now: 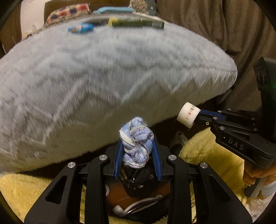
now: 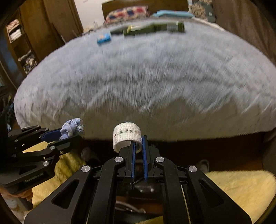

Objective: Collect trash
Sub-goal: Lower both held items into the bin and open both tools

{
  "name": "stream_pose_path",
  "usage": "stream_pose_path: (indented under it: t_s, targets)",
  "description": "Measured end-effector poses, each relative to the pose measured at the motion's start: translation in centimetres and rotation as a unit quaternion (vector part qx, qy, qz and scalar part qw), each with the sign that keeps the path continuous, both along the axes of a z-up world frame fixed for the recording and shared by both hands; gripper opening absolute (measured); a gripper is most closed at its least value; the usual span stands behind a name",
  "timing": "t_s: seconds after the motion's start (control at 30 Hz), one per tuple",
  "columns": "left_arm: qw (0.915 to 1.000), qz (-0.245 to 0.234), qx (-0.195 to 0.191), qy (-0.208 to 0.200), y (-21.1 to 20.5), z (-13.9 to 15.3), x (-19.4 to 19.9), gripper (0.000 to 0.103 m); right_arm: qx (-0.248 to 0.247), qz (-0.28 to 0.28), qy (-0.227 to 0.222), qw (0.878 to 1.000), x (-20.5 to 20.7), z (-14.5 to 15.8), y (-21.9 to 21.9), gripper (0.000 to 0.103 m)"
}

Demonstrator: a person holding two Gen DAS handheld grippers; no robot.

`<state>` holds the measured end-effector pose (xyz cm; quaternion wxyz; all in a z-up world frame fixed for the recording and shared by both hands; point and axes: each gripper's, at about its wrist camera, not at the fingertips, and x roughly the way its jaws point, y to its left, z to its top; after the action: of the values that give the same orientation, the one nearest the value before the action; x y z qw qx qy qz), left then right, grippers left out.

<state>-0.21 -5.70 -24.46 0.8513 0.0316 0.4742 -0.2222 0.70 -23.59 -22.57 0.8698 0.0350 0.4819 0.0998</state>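
Observation:
My left gripper (image 1: pixel 137 137) is shut on a crumpled blue and white cloth scrap (image 1: pixel 136 143), held in front of the grey furry bed cover (image 1: pixel 112 72). It also shows in the right wrist view (image 2: pixel 72 130). My right gripper (image 2: pixel 138 141) is shut on the rim of a white tape roll (image 2: pixel 127 136) with small stars; this roll also shows in the left wrist view (image 1: pixel 188 114). Far on the bed lie a blue wrapper (image 1: pixel 80 28) and a long green box (image 1: pixel 138 23).
A yellow fluffy rug (image 2: pixel 238 186) covers the floor in front of the bed. Earphones with a cable (image 1: pixel 131 205) lie on a brown surface below my left gripper. Brown curtains (image 1: pixel 224 25) hang at the right. Pillows (image 2: pixel 127 13) lie at the far end.

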Motion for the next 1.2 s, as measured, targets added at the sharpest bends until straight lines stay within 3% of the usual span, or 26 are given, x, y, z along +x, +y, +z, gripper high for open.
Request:
stream_pose_path:
  t_s: [0.47,0.87,1.03,1.13,1.17,1.2]
  targets:
    - [0.9928,-0.025,0.024,0.115,-1.7,-8.9,0.5,0.029,0.012,-0.001,0.114,0.993,1.3,-7.5,0.7,0.009]
    - [0.9887,-0.025,0.029,0.145,-2.1,-11.4,1.1,0.032,0.019,0.003,0.140,0.990,2.3,-9.6,0.4,0.010]
    - [0.9889,-0.020,0.027,0.145,-1.7,-11.4,1.2,0.043,0.020,-0.004,0.145,0.989,2.4,-10.2,-0.1,0.011]
    - [0.9893,-0.018,0.025,0.143,-1.5,-11.2,1.3,0.044,0.021,-0.003,0.144,0.989,2.5,-10.1,-0.3,0.030]
    - [0.9894,-0.018,0.024,0.142,-1.5,-11.1,1.3,0.044,0.022,-0.003,0.141,0.990,2.4,-9.9,-0.3,0.043]
    - [0.9895,-0.018,0.024,0.141,-1.5,-10.9,1.2,0.044,0.023,-0.003,0.139,0.990,2.4,-9.6,-0.4,0.046]
